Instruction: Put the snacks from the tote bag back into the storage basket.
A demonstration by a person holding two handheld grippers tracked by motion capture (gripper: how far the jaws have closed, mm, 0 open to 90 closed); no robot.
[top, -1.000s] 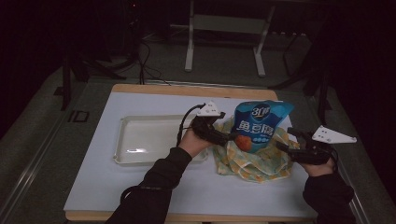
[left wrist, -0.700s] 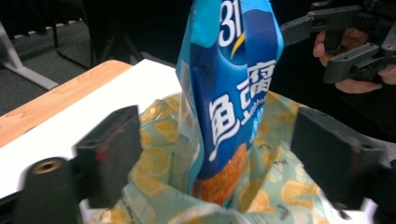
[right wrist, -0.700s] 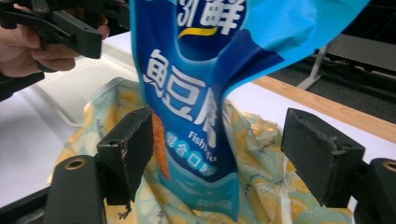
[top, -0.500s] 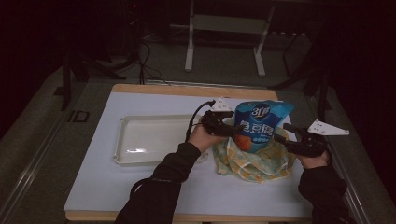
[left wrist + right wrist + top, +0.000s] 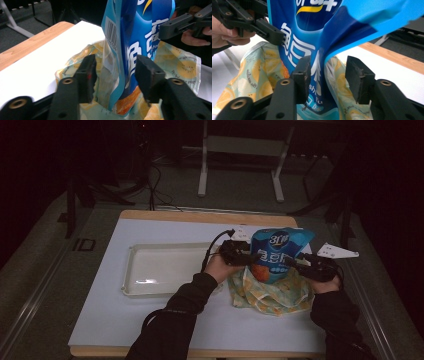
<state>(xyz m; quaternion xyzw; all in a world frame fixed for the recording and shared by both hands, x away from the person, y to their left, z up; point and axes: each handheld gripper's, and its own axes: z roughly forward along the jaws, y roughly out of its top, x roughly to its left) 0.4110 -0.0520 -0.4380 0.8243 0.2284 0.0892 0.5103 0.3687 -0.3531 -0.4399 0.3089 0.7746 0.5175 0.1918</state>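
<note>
— Containers on the table?
— Shallow clear plastic tray at left, holding nothing; lemon-print bag at right, mouth up, just beside the tray's right end.
— Inside the bag?
— Blue snack pouch, upright, lower end sunk into the lemon-print mouth, top standing well above it. Barcode on its side edge, seen in the left gripper view.
— Left gripper?
— Jaws apart, one either side of the pouch's edge and the bag's rim, with gaps visible — not pinching.
— Right gripper?
— Also spread; left jaw touching or nearly touching the pouch's face, right jaw clear of it, over the bag's far fold.
— Hands?
— Left hand at the pouch's left, right hand at its right.
</note>
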